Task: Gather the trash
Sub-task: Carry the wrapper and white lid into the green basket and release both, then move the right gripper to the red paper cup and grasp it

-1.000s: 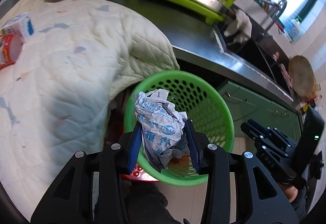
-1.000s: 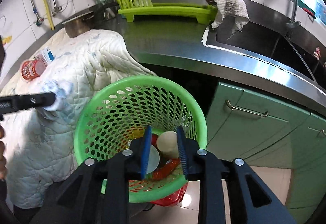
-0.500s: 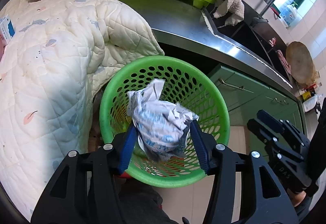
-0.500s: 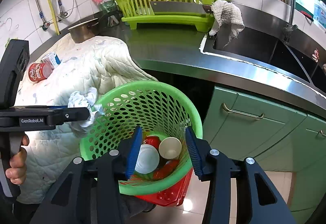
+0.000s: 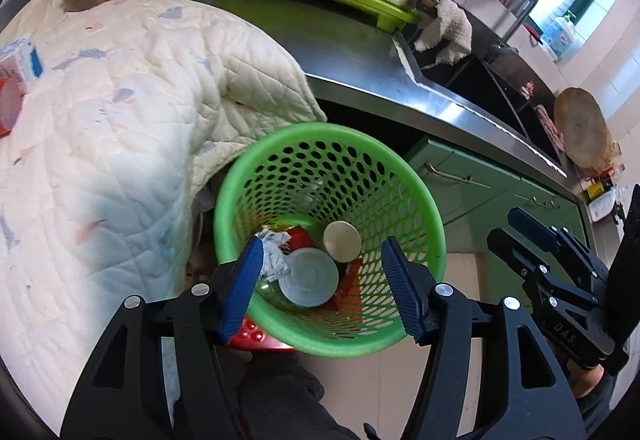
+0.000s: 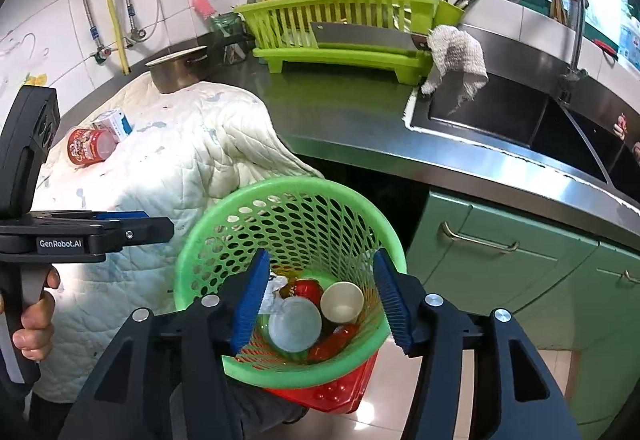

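Observation:
A green perforated basket (image 5: 328, 129) (image 6: 288, 185) stands below the counter edge. In it lie a crumpled blue-and-white wrapper (image 5: 274, 258) (image 6: 276, 290), a pale round lid (image 5: 310, 276), a beige cup (image 5: 342, 240) and a red can (image 6: 308, 288). My left gripper (image 5: 322, 252) hovers over the basket mouth, jaws opening, with nothing between the pads. My right gripper (image 6: 320, 260) also hangs above the basket, jaws opening and empty. On the quilt (image 6: 180, 159) lie a red can (image 6: 88, 151) and a small white-and-blue carton (image 6: 114, 123).
The steel counter (image 6: 360, 111) carries a lime dish rack (image 6: 340, 23), a metal pot (image 6: 176, 73) and a rag (image 6: 456, 59) at the sink (image 6: 500, 111). Green cabinet doors (image 6: 500, 264) stand to the right. A red plastic thing (image 6: 332, 396) sits under the basket.
The left jaws spread apart and the crumpled wrapper fell from between them into the basket. The right jaws also widened, and that gripper rose a little.

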